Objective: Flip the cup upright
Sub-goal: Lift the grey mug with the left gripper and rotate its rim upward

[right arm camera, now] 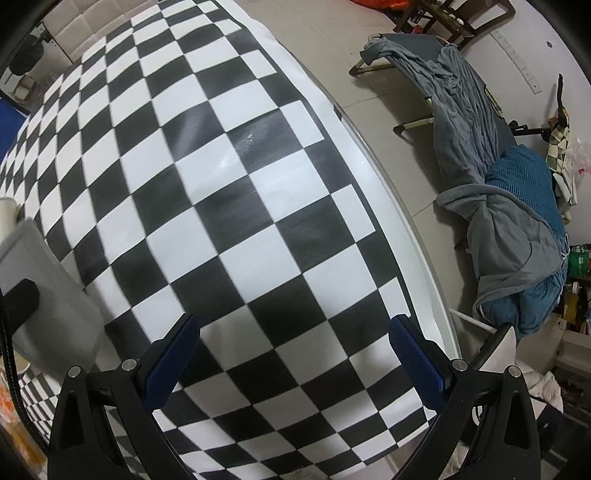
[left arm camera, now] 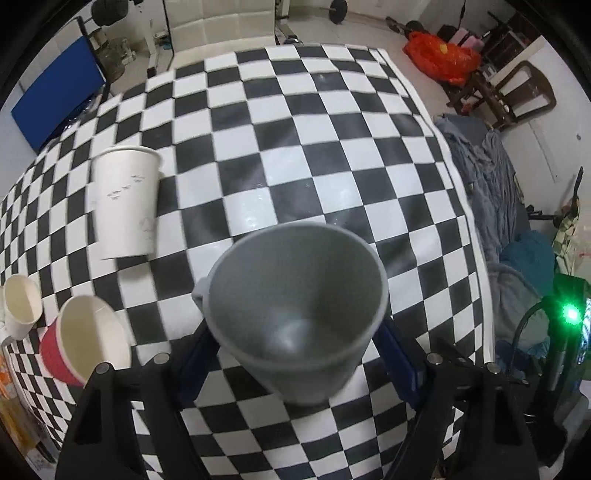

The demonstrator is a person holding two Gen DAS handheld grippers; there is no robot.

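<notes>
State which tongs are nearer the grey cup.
Left. The left tongs grip the grey cup between their pads; the right tongs hang open over bare checkered cloth, cup off to their left.

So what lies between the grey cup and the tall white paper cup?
Left wrist view: only bare checkered tablecloth lies between the grey cup, clamped in the left gripper, and the white paper cup.

Looks like somebody's spare room at home, half storage, half gym. Checkered table in the middle, folding cot piled with blankets at 3 o'clock, barbell plate at 12, wooden chairs and an orange bag around 1.
</notes>
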